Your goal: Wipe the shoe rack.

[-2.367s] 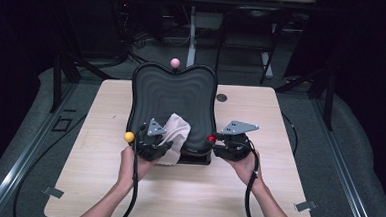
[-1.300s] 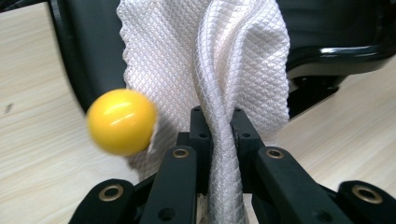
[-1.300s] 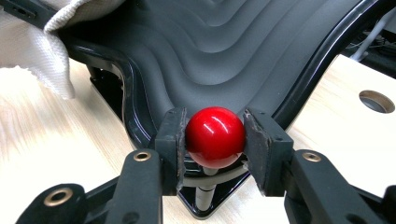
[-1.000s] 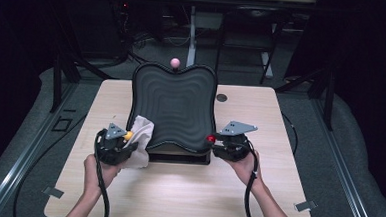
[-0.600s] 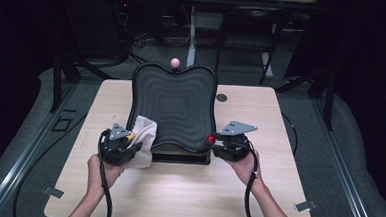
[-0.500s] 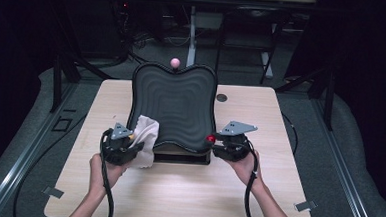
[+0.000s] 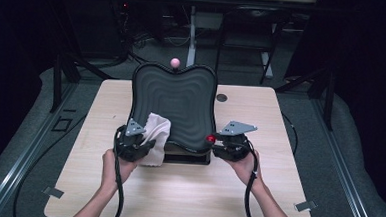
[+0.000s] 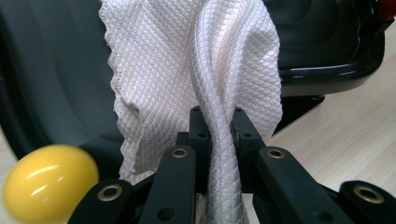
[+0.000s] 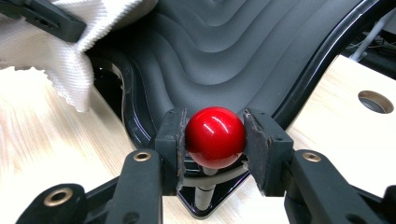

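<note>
A black ridged board [image 7: 177, 102] stands tilted on a base in the middle of the table. My left gripper [image 7: 141, 143] is shut on a white quilted cloth [image 7: 155, 134], [image 8: 196, 74] at the board's near left corner; the cloth rises between its jaws against the dark surface. A yellow knob [image 8: 49, 179] sits low beside those jaws. My right gripper [image 7: 219, 142] is shut on the red ball knob [image 7: 211, 138], [image 9: 215, 136] at the board's near right corner. A pink knob [image 7: 174, 62] tops the board's far edge.
The wooden table [image 7: 187, 188] has bare room in front of my hands and on both sides. A round hole [image 7: 222, 97], [image 9: 375, 101] lies in the tabletop right of the board. Cables trail from both grippers toward the person.
My left gripper carried the cloth off the board's middle out to the left, then came back in toward the near left corner. The right gripper stayed on the red knob.
</note>
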Demonstrator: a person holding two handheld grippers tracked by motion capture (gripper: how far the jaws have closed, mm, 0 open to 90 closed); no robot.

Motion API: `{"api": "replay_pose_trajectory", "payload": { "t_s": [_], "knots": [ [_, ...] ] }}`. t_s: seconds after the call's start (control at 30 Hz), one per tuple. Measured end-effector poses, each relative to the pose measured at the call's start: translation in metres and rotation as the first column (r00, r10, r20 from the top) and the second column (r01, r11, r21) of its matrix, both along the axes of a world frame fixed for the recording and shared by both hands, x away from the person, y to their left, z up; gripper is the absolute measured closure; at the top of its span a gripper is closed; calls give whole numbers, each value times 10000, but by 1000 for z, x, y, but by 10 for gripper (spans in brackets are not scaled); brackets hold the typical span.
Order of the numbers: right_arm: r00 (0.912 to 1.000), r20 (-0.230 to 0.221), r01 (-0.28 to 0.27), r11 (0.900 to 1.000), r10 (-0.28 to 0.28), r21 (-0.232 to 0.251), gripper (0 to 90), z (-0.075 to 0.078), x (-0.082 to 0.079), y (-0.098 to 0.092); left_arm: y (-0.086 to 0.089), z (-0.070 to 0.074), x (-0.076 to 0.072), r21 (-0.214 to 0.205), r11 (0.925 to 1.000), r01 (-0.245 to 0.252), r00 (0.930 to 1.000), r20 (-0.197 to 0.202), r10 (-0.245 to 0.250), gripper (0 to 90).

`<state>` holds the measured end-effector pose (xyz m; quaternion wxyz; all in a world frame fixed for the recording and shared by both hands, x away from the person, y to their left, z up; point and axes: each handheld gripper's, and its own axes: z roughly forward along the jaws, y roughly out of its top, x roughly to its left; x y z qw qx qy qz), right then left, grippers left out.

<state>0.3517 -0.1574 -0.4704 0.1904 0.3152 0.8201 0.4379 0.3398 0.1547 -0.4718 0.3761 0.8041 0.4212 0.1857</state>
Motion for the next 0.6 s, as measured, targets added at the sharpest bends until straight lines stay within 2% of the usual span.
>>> {"api": "replay_pose_trajectory", "payload": {
  "t_s": [0.33, 0.6],
  "knots": [
    [10000, -3, -3, 10000, 3, -1, 601, 0, 0, 0, -18, 0, 8, 20, 9999, 105, 9999, 84, -105, 813],
    [10000, 2, 19, 10000, -19, -40, 602, 0, 0, 0, -38, -2, 8, -42, 9981, 618, 9981, -31, -618, 815]
  ]
}}
